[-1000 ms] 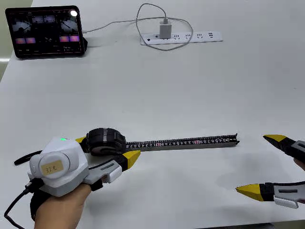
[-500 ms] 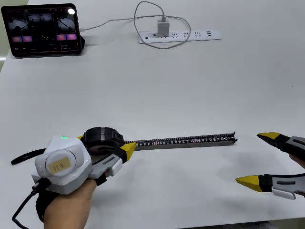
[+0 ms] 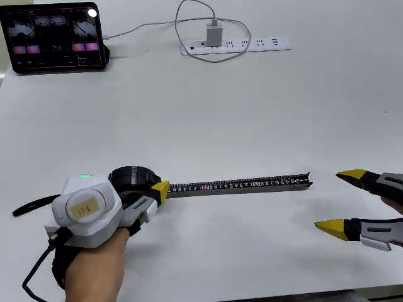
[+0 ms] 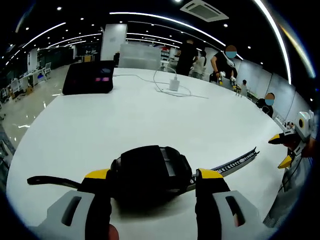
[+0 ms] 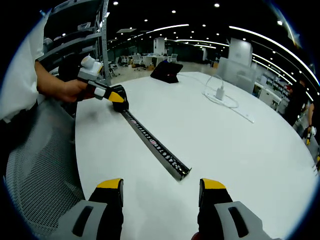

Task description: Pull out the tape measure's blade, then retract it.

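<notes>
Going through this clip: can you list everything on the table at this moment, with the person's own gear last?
white table: 1, white, under everything
black round tape measure case: 1, black, near left
dark blade with white markings: 1, dark, pulled out flat, running right from the case
black strap: 1, black, lying left of the case
black tablet with lit screen: 1, black, far left
white power strip: 1, white, far centre
white charger with cable: 1, white, plugged into the strip
left gripper: 1, grey, yellow-tipped jaws shut on the case
right gripper: 1, same colours, jaws open, just beyond the blade's tip, apart from it
hand: 1, holding the left gripper
</notes>
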`<state>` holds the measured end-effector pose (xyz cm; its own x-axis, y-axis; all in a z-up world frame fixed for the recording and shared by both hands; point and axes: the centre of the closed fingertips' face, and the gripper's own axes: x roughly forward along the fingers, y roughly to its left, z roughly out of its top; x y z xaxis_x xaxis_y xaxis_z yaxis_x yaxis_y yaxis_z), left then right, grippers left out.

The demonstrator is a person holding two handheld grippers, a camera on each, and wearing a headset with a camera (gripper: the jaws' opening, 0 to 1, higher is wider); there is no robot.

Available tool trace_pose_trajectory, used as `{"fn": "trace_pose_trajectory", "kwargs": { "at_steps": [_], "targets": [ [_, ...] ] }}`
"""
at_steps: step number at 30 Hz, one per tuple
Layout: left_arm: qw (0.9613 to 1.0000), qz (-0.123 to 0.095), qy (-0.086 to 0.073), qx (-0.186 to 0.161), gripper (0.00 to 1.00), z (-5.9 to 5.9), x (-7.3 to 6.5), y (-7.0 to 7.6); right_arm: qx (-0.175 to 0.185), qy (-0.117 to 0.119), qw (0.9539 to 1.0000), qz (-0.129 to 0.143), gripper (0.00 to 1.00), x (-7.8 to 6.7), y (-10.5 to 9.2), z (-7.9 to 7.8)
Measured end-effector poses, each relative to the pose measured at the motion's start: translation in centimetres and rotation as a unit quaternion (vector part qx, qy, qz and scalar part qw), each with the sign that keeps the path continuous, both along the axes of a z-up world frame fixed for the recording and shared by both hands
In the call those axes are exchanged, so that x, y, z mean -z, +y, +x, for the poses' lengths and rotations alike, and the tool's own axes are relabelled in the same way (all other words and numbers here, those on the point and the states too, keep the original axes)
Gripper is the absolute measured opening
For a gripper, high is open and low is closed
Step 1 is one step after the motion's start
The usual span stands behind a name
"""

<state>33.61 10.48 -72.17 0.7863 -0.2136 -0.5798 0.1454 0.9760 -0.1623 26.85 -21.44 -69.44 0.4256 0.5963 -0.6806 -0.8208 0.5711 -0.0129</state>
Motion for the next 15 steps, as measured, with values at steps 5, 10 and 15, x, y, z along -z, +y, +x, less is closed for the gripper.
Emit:
{"fn": "trace_pose_trajectory", "kwargs": {
  "at_steps": [5,10,15],
  "targets": [
    [0.9999,-0.004,0.002,-0.010,0.61,0.11,-0.02,0.27,-0.001,0.005,1.0000,0.001,0.57,0.17,0.14,0.12],
    [0.9999,-0.003,0.004,-0.012,0.60,0.13,0.03,0.22,-0.007,0.004,1.0000,-0.005,0.55,0.29,0.19,0.28],
    [0.9999,-0.001,0.006,-0.013,0.61,0.14,0.09,0.19,-0.016,0.006,0.9998,-0.014,0.53,0.48,0.22,0.66]
  ]
}}
